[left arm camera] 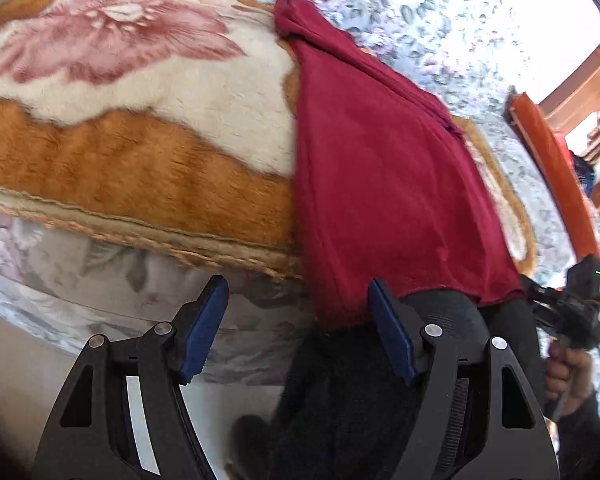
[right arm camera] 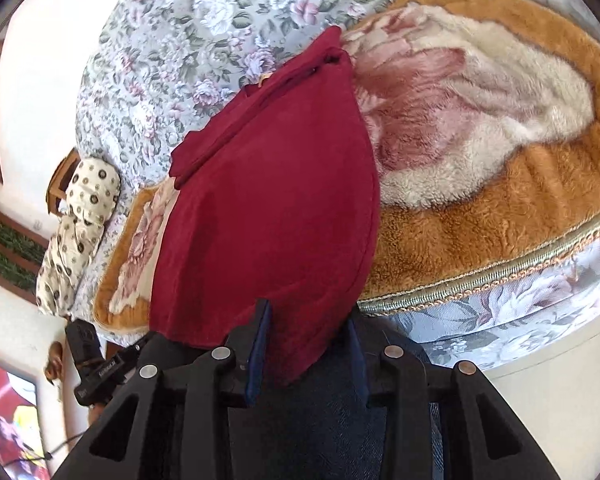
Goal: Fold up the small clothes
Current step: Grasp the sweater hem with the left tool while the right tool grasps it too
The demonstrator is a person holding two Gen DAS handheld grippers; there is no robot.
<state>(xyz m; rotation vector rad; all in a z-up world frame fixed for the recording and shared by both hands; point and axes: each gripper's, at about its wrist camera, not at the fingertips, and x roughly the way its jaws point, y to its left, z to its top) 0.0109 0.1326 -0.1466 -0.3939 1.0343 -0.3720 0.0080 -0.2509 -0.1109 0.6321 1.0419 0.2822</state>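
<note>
Lying lengthwise over the near edge of the bed (right arm camera: 148, 60), the maroon garment (left arm camera: 380, 160) (right arm camera: 276, 200) rests on a plush orange-and-cream blanket (left arm camera: 140, 128) (right arm camera: 480, 152) with a pink flower print. Garment looks folded into a long panel; its far end is bunched, its near hem hangs past the blanket's braided border and over the bed edge.

Left gripper (left arm camera: 296, 320): jaws spread wide, nothing between the blue pads. Its right pad sits just beside the hanging hem; contact cannot be confirmed.

Right gripper (right arm camera: 308, 344): jaws partly apart, the garment's lower corner hangs between the pads. Whether the pads press on the cloth cannot be told from this view.

A hand (left arm camera: 568, 376) holds the right gripper's body at the right margin of the left wrist view. Spotted cream cloth (right arm camera: 80, 220) lies at the bed's far left edge, well apart from the garment.
</note>
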